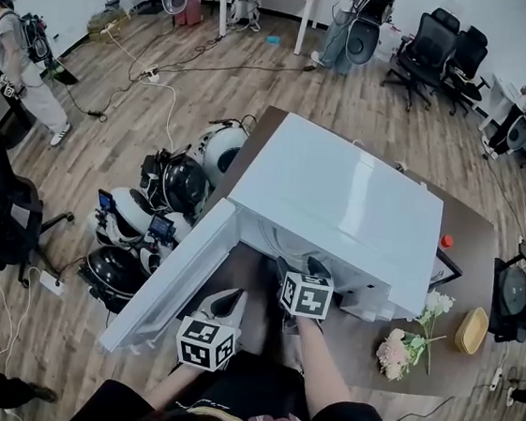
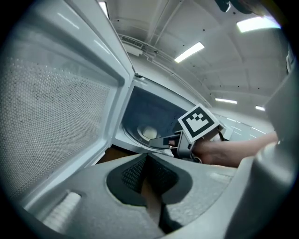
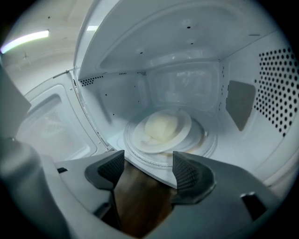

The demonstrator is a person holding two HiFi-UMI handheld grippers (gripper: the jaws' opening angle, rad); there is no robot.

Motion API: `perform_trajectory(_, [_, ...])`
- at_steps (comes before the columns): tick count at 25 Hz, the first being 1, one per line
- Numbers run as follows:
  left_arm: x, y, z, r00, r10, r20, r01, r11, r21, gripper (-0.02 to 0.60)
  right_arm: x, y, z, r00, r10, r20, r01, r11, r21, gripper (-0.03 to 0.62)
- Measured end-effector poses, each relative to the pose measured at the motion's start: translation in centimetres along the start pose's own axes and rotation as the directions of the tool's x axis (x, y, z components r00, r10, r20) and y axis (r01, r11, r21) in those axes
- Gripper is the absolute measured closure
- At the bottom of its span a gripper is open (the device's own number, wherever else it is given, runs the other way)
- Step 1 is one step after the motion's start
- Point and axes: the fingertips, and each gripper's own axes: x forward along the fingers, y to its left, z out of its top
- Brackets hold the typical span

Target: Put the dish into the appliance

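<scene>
The dish [image 3: 163,128] rests on the turntable [image 3: 208,140] inside the open microwave [image 3: 187,79], touching neither pair of tongs. The right tongs [image 3: 148,164] are spread and empty at the cavity's mouth, with the dish at their 12 o'clock. The left tongs [image 2: 147,175] are pressed together on nothing, with the door [image 2: 56,116] at their 9 o'clock.

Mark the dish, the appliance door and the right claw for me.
dish [image 3: 185,127]: right gripper view, right rim of the plate inside.
appliance door [image 1: 171,284]: head view, middle of the swung-open panel.
right claw [image 3: 149,169]: right gripper view, gap between its open tips.
</scene>
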Motion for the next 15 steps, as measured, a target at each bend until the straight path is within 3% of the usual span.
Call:
perform_trajectory(10, [-0.3, -0.5, -0.1, 1.000, -0.024, 0.000, 0.024, 1.000, 0.009, 0.572, -4.2, 0.5, -0.7, 0.994, 0.033, 0.105, -0.041, 0.996, 0.075, 0.266])
perform_trajectory(15, [-0.4, -1.0, -0.5, 0.999, -0.047, -0.010, 0.048, 0.999, 0.021, 0.572, -6.2, 0.2, -1.9, 0.992, 0.006, 0.125, -0.016, 0.997, 0.076, 0.266])
